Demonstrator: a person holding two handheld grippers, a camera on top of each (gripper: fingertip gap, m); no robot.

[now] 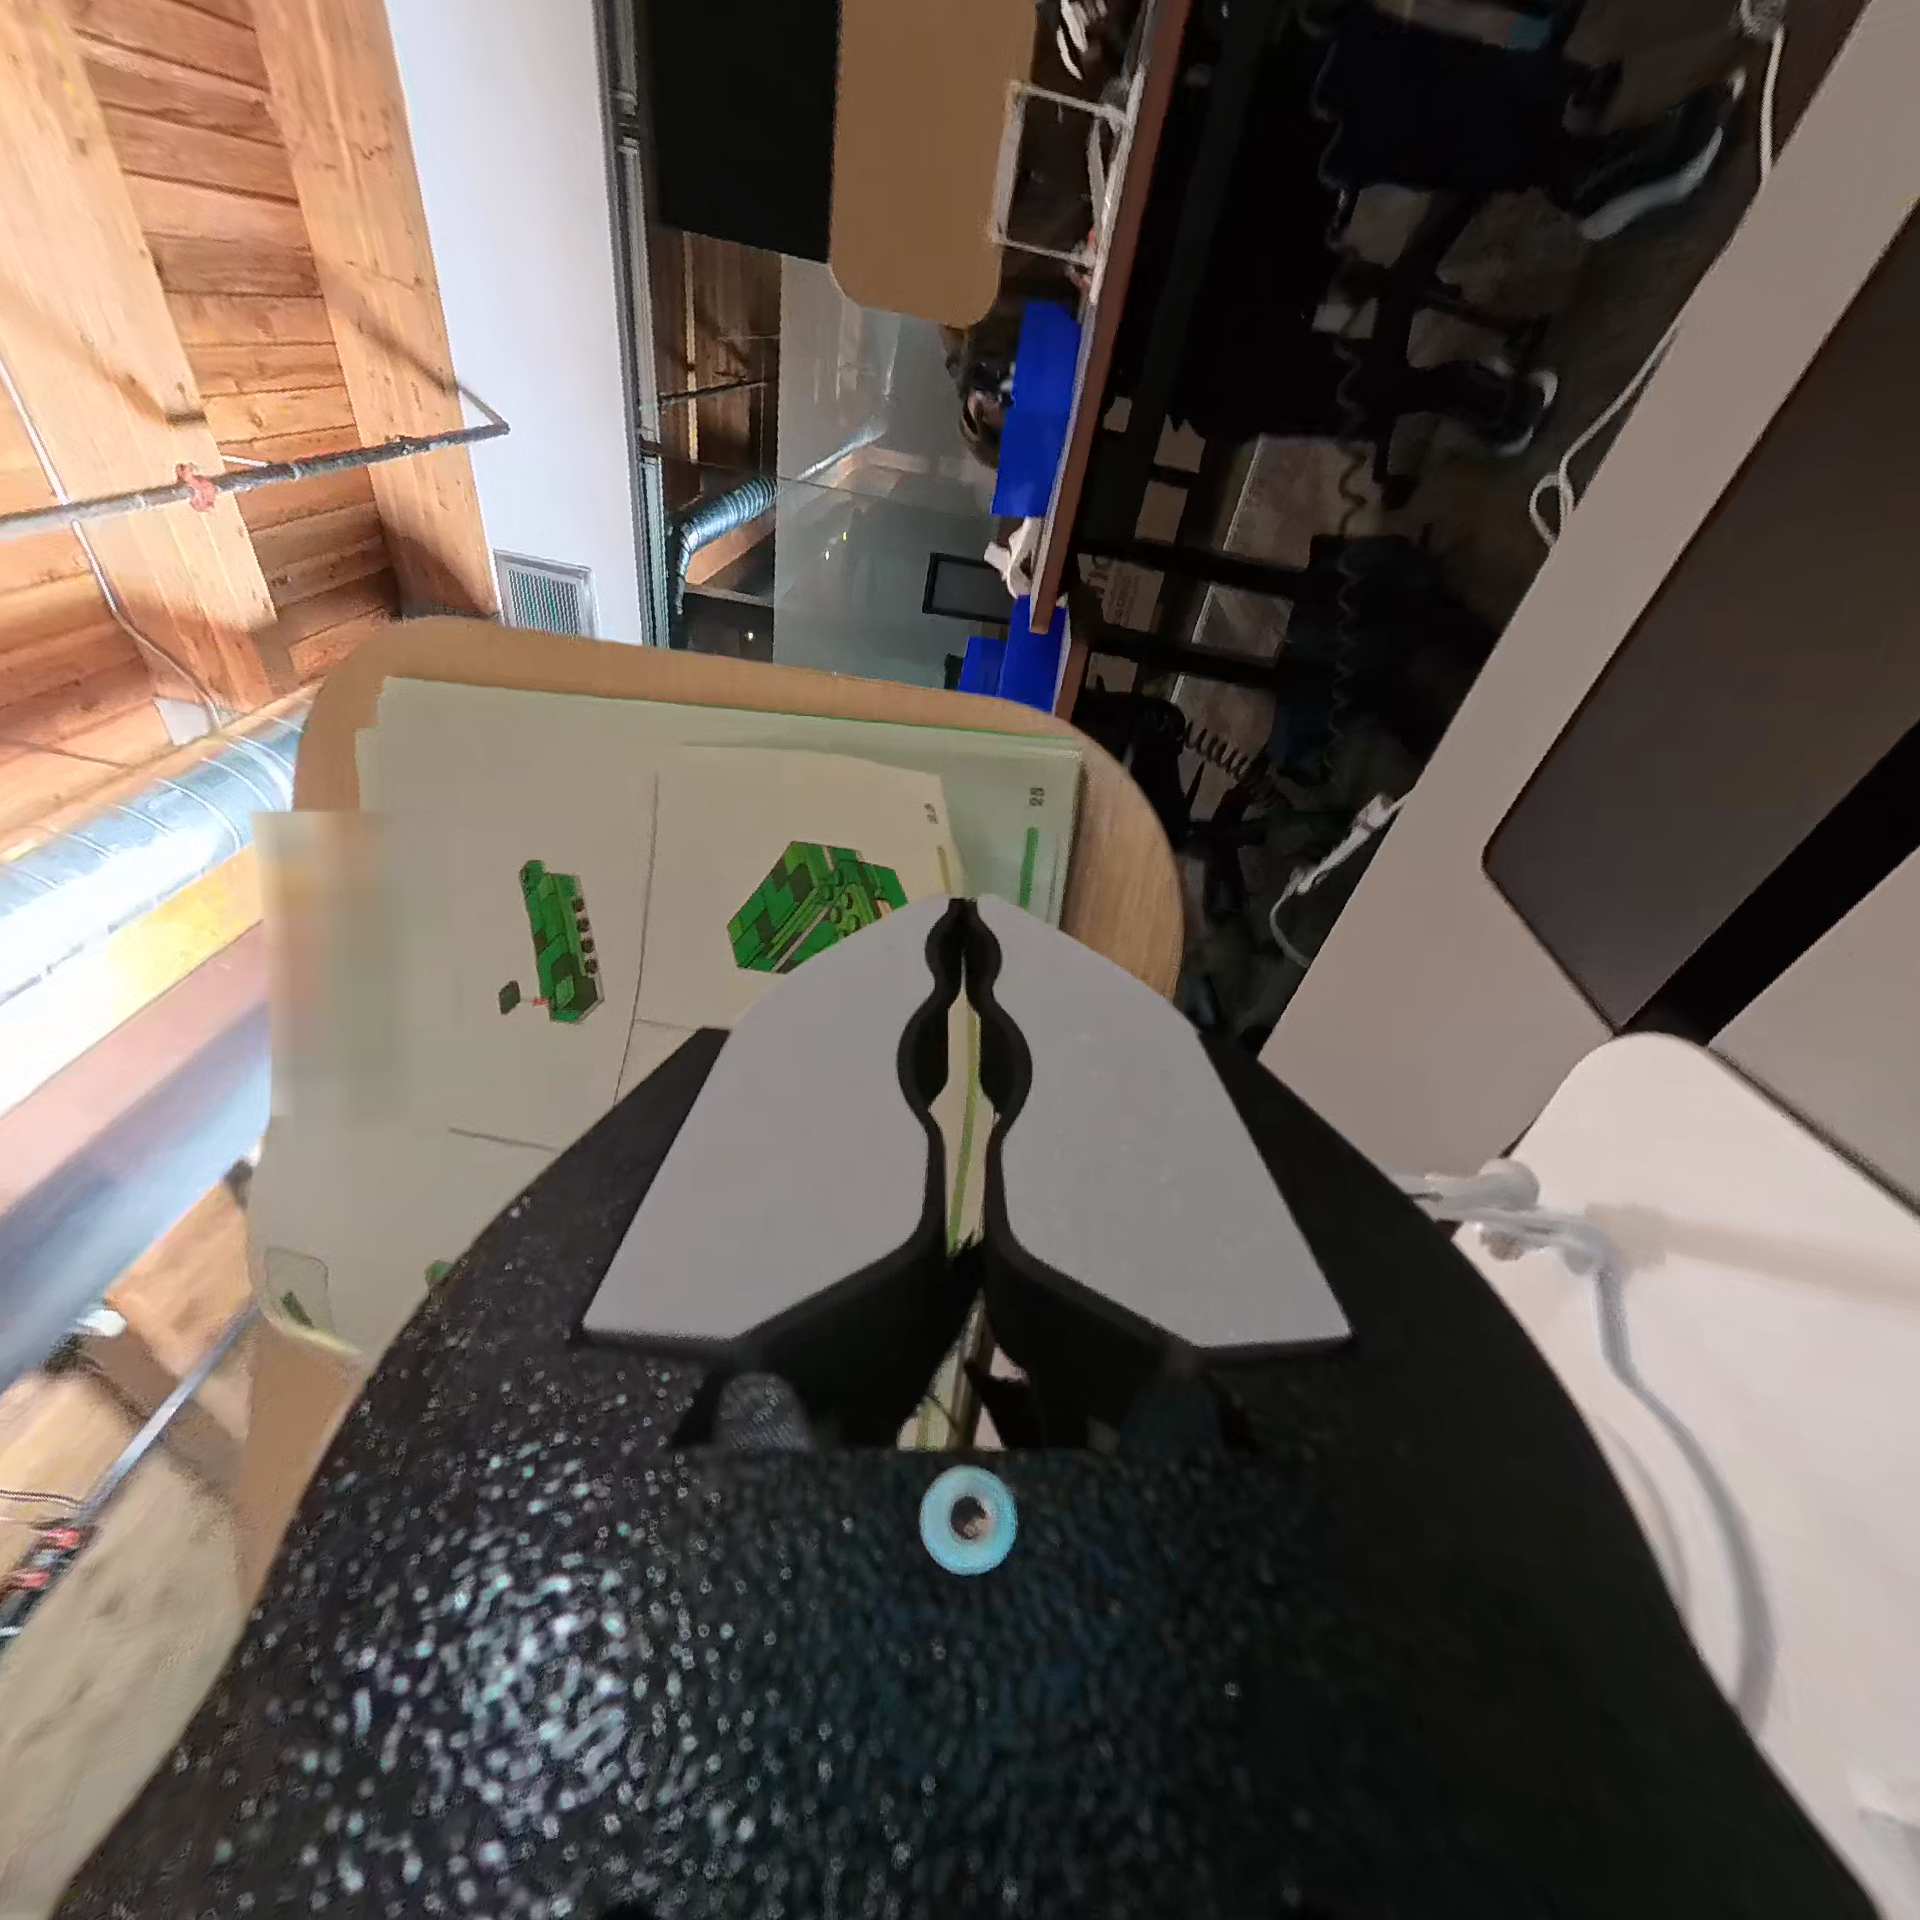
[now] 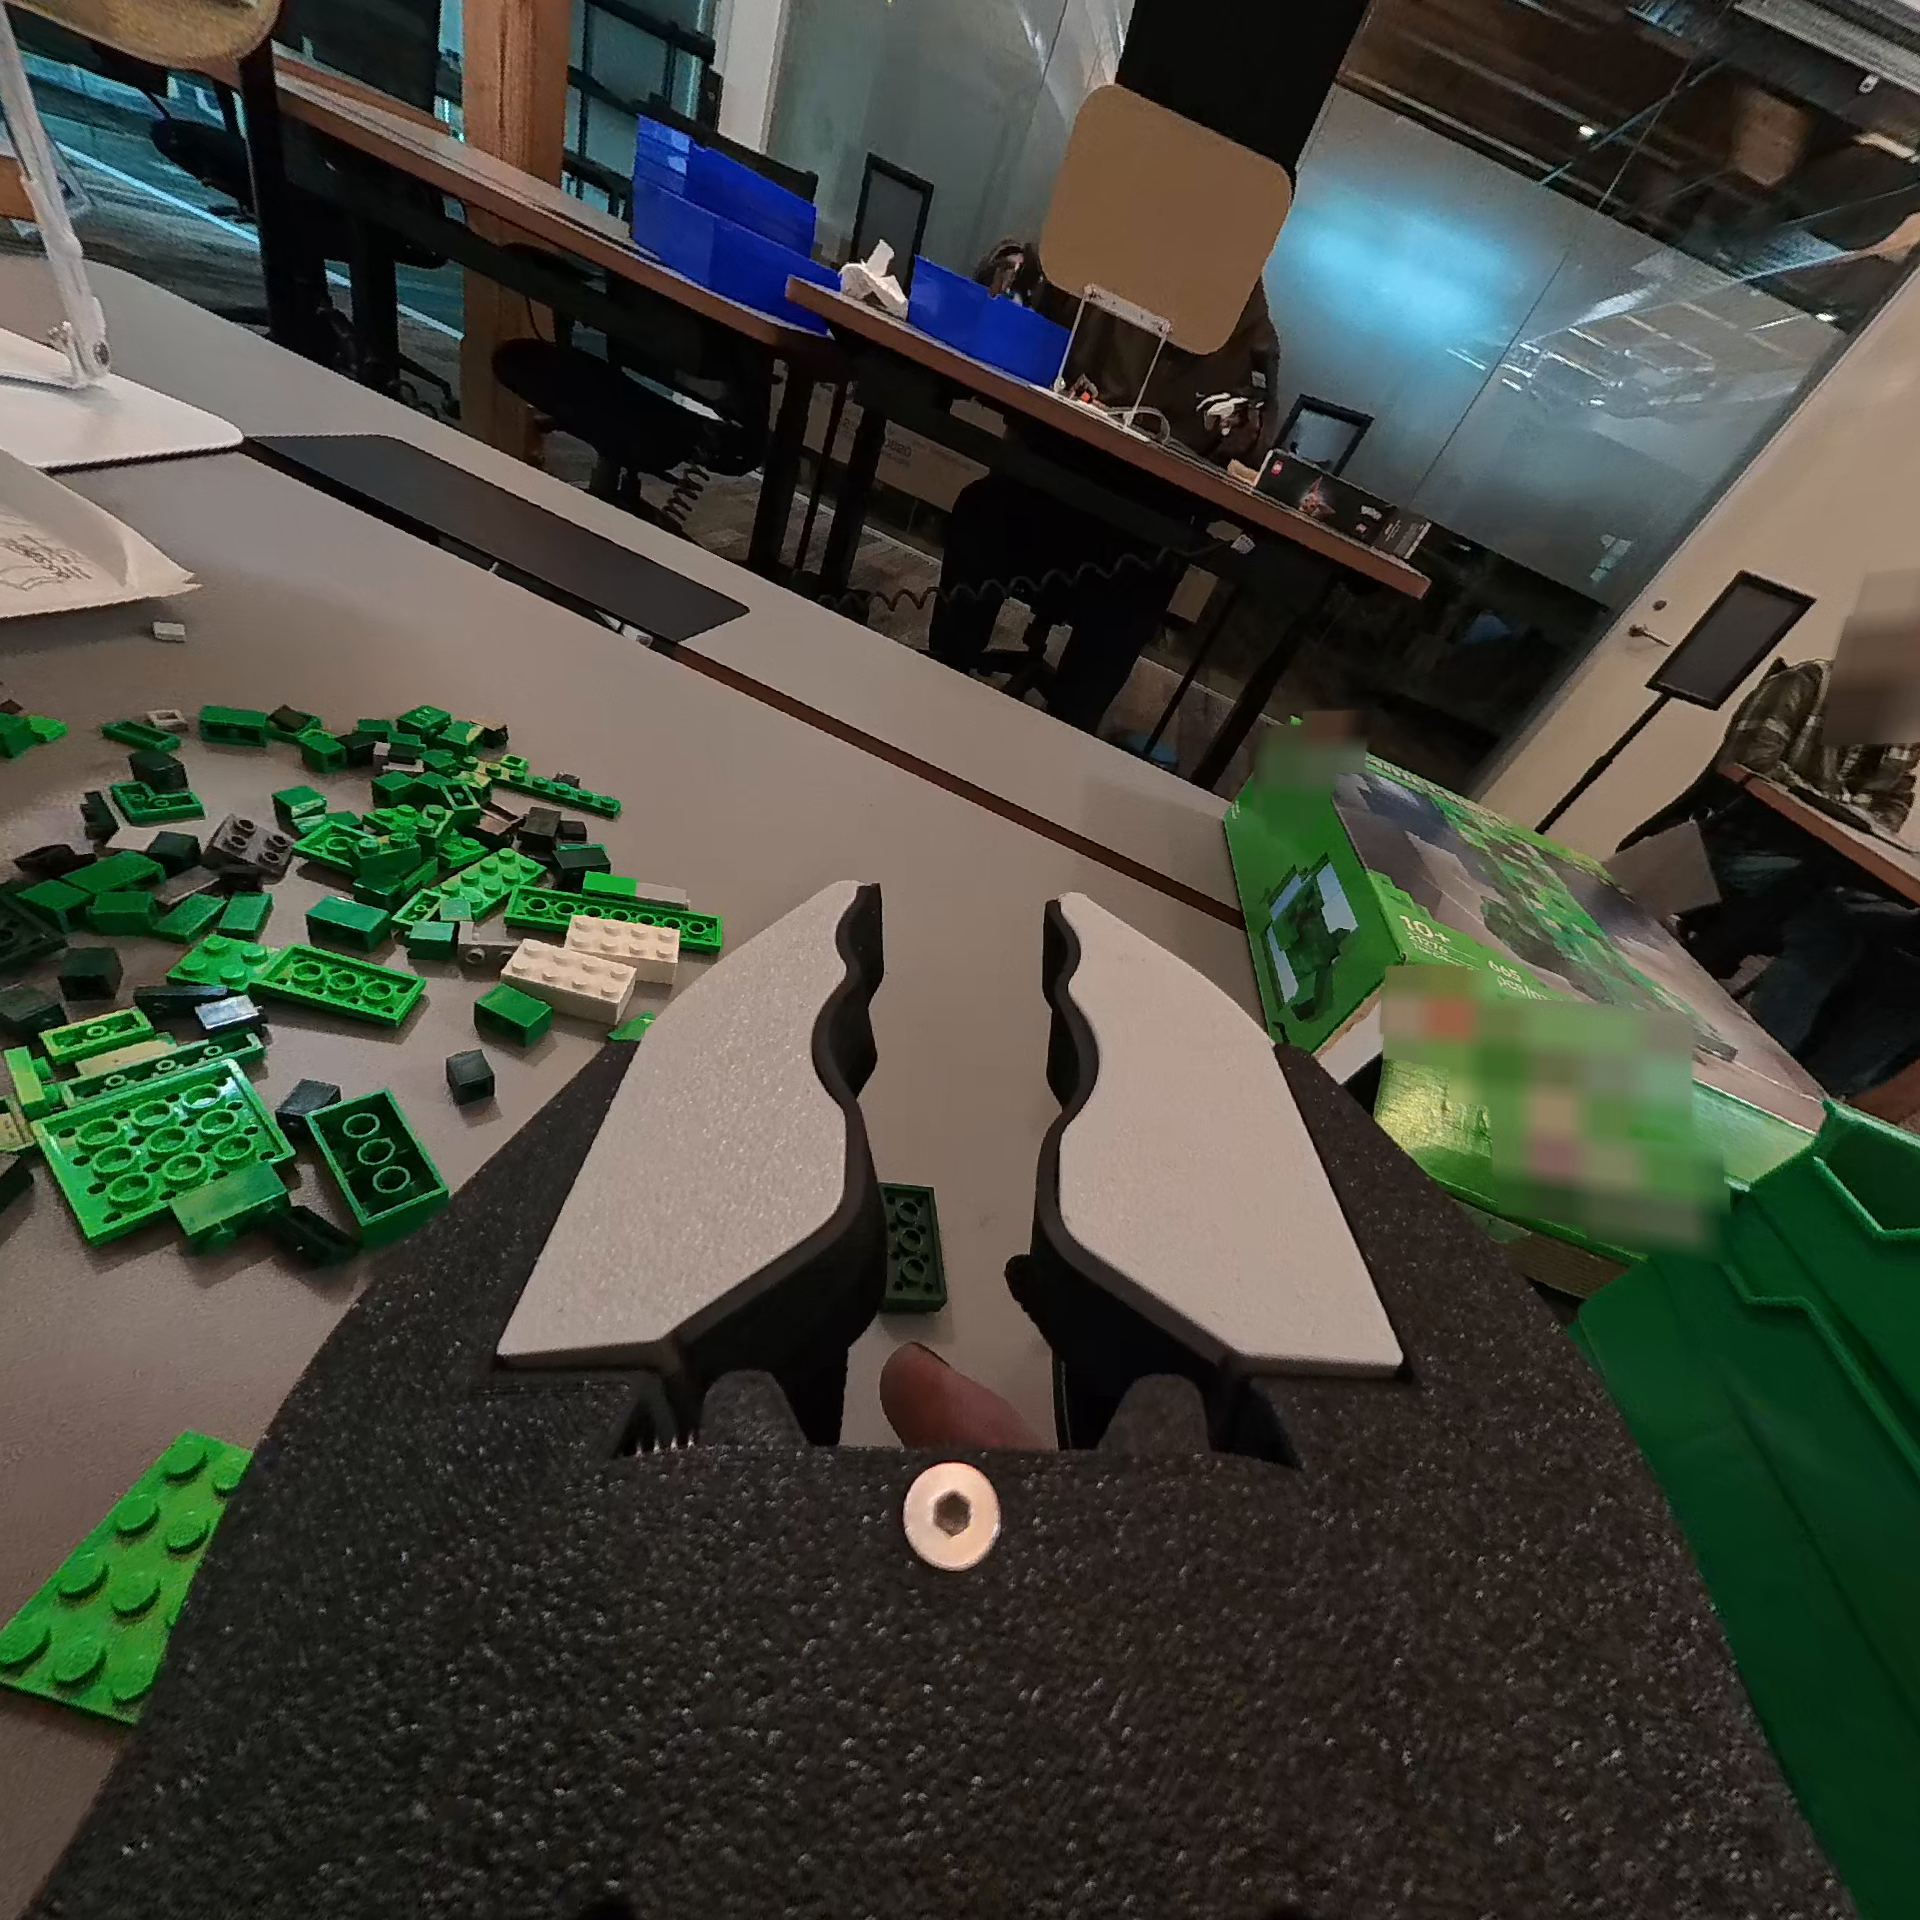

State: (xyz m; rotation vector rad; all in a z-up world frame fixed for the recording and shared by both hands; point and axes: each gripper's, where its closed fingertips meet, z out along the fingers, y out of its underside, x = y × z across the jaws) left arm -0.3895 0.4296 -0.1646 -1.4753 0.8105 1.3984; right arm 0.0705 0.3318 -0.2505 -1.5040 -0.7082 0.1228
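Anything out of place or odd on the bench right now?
The left gripper is shut on an instruction booklet, held up off the table and tilted. The right gripper is open and empty above the grey table. Green bricks lie scattered loose, one dark green plate apart between the fingers. Nothing looks damaged.

Each claw, left (image 1: 964, 914) and right (image 2: 961, 909), has a speckled black textured body, two light grey flat-topped fingers (image 2: 717, 1122) with wavy black inner edges, and a silver hex screw (image 2: 951, 1515) at centre.
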